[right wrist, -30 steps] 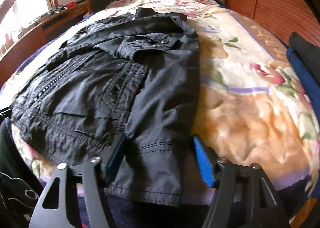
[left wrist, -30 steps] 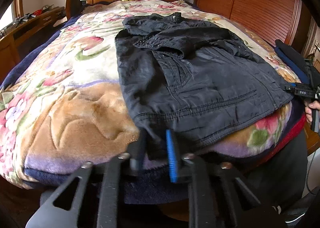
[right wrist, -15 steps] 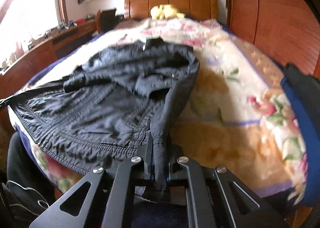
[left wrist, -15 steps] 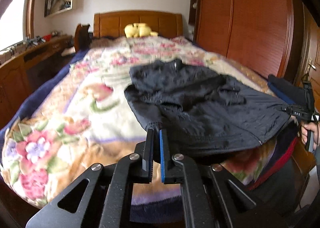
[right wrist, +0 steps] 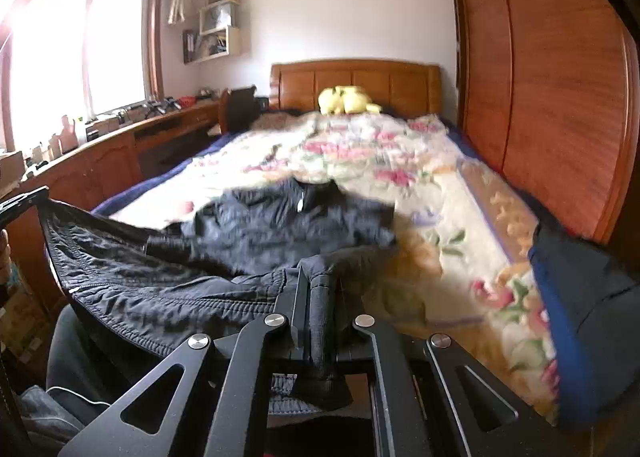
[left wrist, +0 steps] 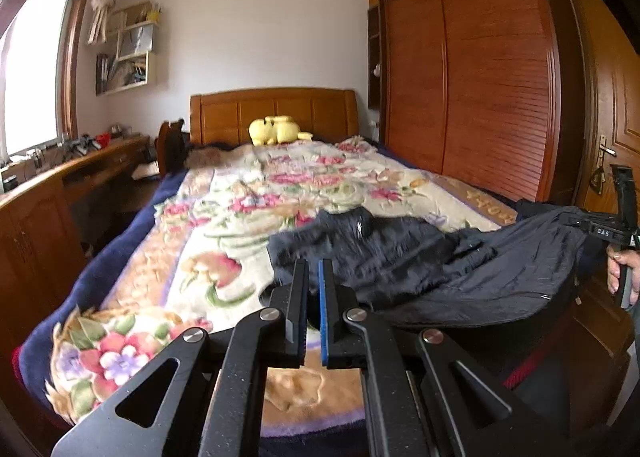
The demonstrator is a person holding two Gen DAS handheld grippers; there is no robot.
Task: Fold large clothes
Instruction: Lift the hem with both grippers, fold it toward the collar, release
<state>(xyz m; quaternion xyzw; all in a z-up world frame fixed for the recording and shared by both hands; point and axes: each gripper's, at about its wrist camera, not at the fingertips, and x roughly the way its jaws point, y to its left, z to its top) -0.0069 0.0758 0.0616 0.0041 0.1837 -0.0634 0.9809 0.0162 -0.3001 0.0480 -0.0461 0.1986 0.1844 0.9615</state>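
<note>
A black jacket lies collar-away on the flowered blanket, its lower hem lifted off the bed and stretched between my two grippers. My left gripper is shut on one hem corner, with only a sliver of dark cloth showing between its jaws. In the right wrist view that left gripper holds the hem taut at the far left. My right gripper is shut on the other hem corner of the jacket, with cloth bunched between its jaws. The left wrist view shows the right gripper and the hand holding it.
A yellow plush toy sits by the wooden headboard. A wooden wardrobe lines the right side of the bed. A long desk with small items runs under the window on the left. Dark and blue folded clothes lie on the bed's right edge.
Both grippers closed on the jacket's hem corners and rose, lifting the hem off the blanket. Both views tipped up, so the room's walls now show.
</note>
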